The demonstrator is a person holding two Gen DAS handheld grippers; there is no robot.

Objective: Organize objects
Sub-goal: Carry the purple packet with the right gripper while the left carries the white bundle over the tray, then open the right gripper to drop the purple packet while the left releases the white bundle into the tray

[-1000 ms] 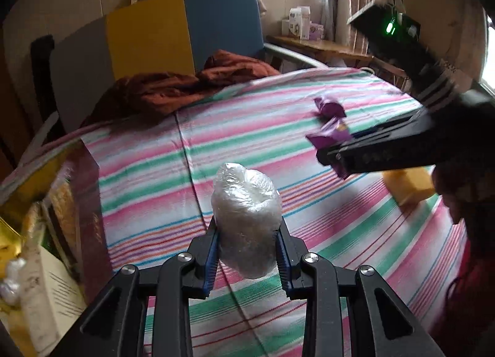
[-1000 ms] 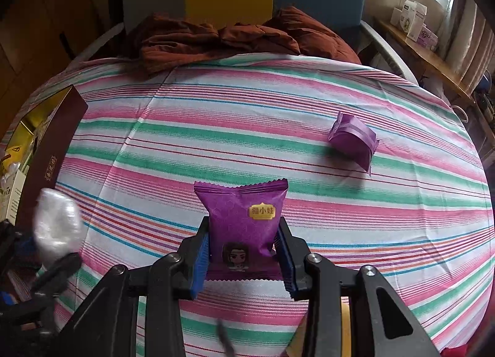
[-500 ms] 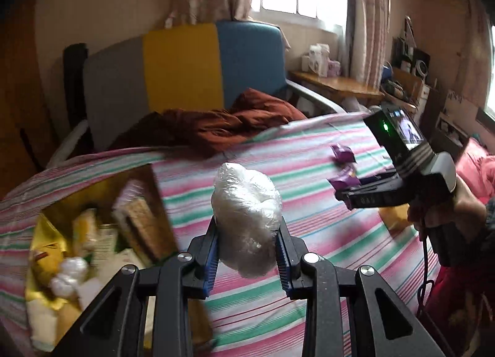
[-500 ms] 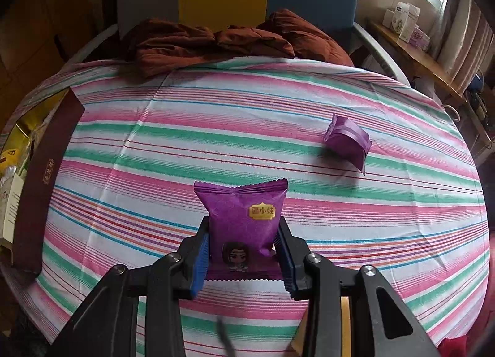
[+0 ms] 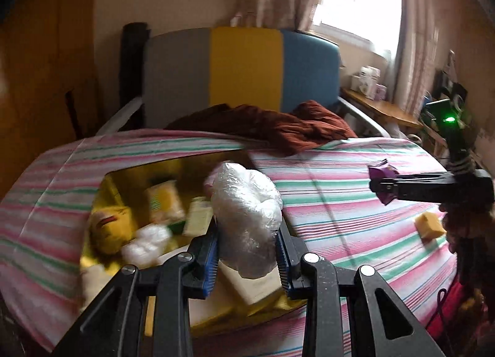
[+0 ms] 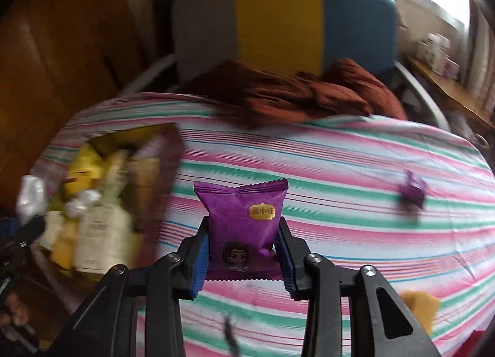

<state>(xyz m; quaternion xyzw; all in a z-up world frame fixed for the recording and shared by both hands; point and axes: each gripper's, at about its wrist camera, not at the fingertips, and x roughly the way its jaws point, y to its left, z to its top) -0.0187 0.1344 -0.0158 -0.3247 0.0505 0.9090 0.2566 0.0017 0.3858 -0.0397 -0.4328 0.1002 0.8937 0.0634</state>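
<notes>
My left gripper (image 5: 247, 259) is shut on a crumpled clear plastic bag (image 5: 246, 220) and hangs over the gold-lined box (image 5: 111, 177), which holds several snack packs. My right gripper (image 6: 244, 256) is shut on a purple snack packet (image 6: 243, 217) above the striped cloth, to the right of that box (image 6: 161, 165). In the left wrist view the right gripper (image 5: 382, 188) shows at the right edge with its purple packet (image 5: 382, 171). The left gripper's bag (image 6: 29, 202) shows blurred at the left edge of the right wrist view.
A second purple packet (image 6: 413, 189) lies on the striped tablecloth (image 6: 340, 171) at the right. A yellow sponge-like block (image 5: 428, 225) sits near the right edge. A brown cloth (image 5: 272, 128) is heaped at the far side, before a grey, yellow and blue chair (image 5: 244, 69).
Both grippers have swung left and risen, each still holding its item. The left one now hangs over the open box, which has come into full view; the right has neared the box.
</notes>
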